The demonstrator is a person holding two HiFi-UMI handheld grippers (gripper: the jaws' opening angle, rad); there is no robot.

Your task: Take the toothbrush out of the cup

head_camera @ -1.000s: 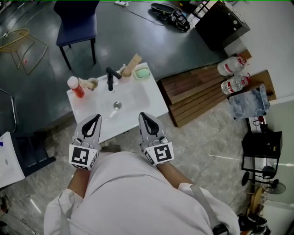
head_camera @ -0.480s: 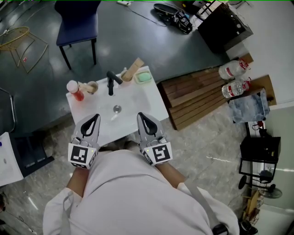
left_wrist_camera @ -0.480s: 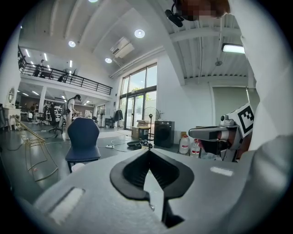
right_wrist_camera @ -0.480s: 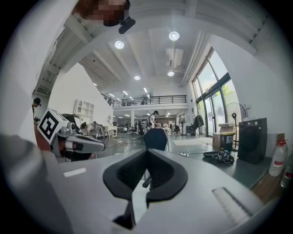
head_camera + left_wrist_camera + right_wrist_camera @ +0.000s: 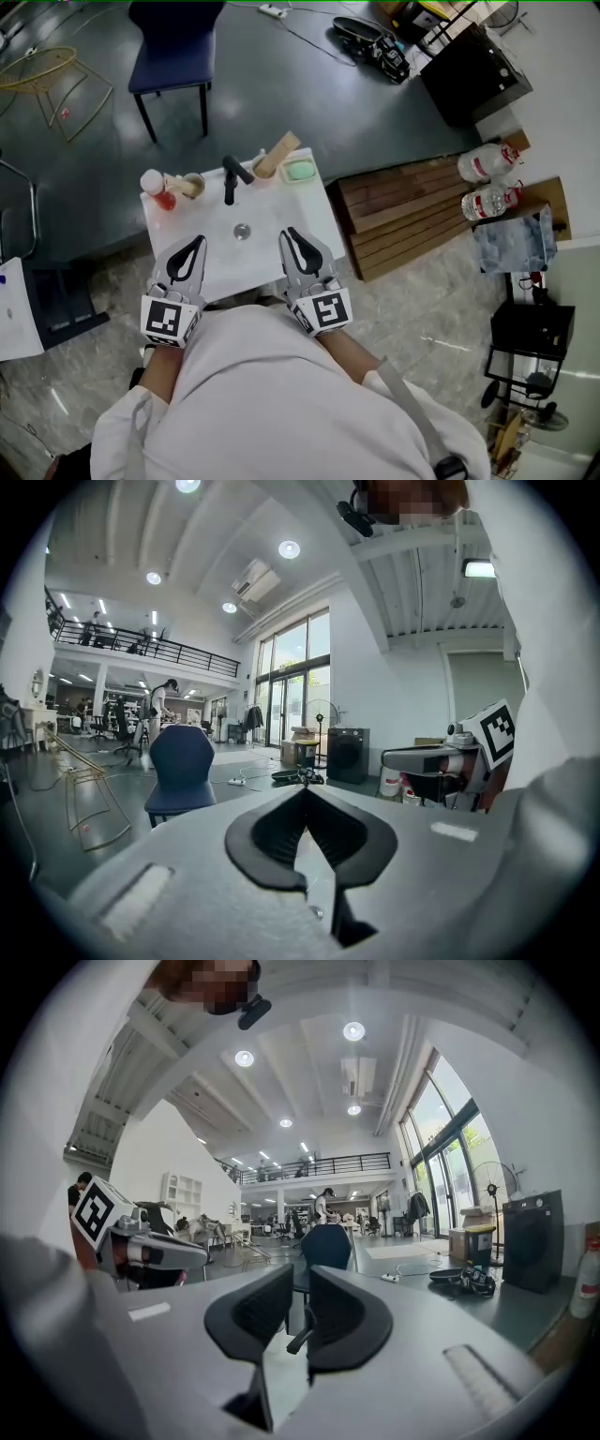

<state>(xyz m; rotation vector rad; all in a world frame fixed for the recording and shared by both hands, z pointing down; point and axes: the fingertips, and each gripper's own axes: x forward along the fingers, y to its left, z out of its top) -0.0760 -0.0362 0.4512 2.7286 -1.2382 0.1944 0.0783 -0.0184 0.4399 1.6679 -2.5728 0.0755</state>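
Observation:
In the head view a small tan cup [image 5: 192, 185] stands at the back left corner of a white sink [image 5: 281, 211], beside a red bottle [image 5: 156, 188]. A toothbrush handle [image 5: 176, 178] seems to stick out of the cup, too small to be sure. My left gripper [image 5: 195, 242] is shut and empty over the sink's front left edge, well short of the cup. My right gripper [image 5: 290, 234] hovers over the front right edge. Its jaws have just been opening and stand a narrow gap apart [image 5: 300, 1302] with nothing between them.
A black faucet [image 5: 230, 178] rises behind the drain [image 5: 242, 230]. A green soap dish [image 5: 298, 170] and a wooden block [image 5: 275, 155] sit at the back right. A blue chair [image 5: 173, 47] stands beyond the sink, a wooden pallet [image 5: 403, 211] and water bottles [image 5: 487, 183] to its right.
Both grippers have edged forward over the sink's front edge, and the sink now lies a little closer to them. Nothing was taken hold of.

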